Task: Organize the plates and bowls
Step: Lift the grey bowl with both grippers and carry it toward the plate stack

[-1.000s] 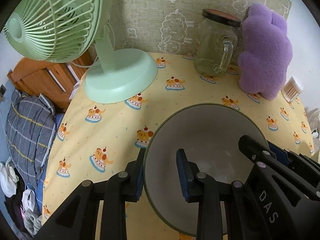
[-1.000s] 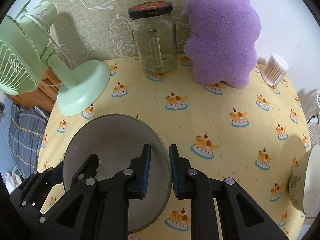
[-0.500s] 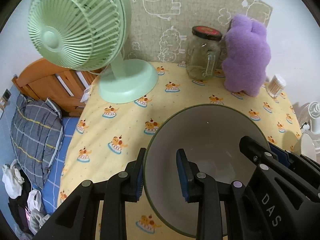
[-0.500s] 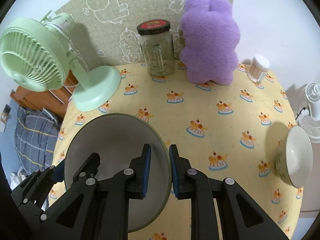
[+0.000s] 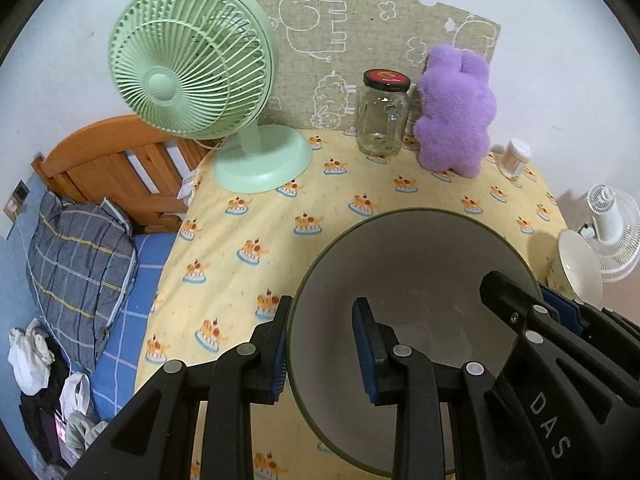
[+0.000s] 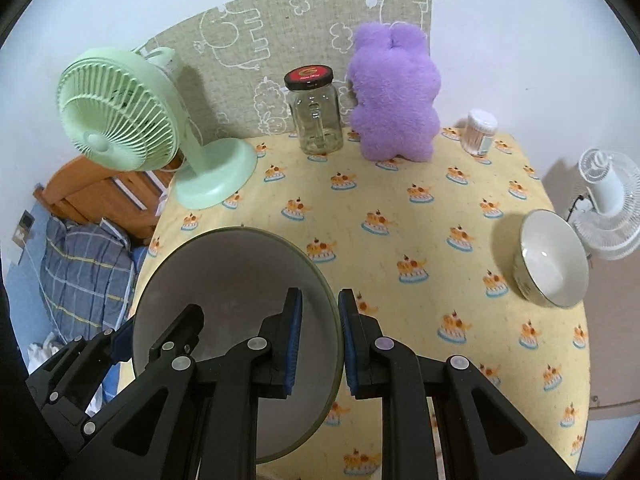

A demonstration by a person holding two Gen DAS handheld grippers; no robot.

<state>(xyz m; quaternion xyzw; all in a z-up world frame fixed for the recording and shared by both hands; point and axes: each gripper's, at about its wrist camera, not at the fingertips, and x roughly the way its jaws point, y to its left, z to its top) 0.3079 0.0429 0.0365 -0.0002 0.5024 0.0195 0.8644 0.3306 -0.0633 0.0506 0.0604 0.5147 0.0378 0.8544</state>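
A large grey bowl with a dark green rim (image 5: pixel 416 276) is held up over the yellow tablecloth (image 5: pixel 280 208) by both grippers. My left gripper (image 5: pixel 320 344) is shut on its left rim. My right gripper (image 6: pixel 320 340) is shut on its right rim; the bowl also shows in the right wrist view (image 6: pixel 236 280). A smaller white bowl with a patterned outside (image 6: pixel 554 258) sits on the table at the right edge, and shows in the left wrist view (image 5: pixel 578 266).
At the back of the table stand a green desk fan (image 5: pixel 192 60), a glass jar with a red lid (image 5: pixel 384 112), a purple plush toy (image 5: pixel 456 108) and a tub of cotton swabs (image 6: pixel 480 132). A bed with a plaid pillow (image 5: pixel 76 256) lies left, a white fan (image 6: pixel 608 204) right.
Both grippers have risen and drawn back with the grey bowl. More of the table, the whole green fan and the white bowl have come into view.
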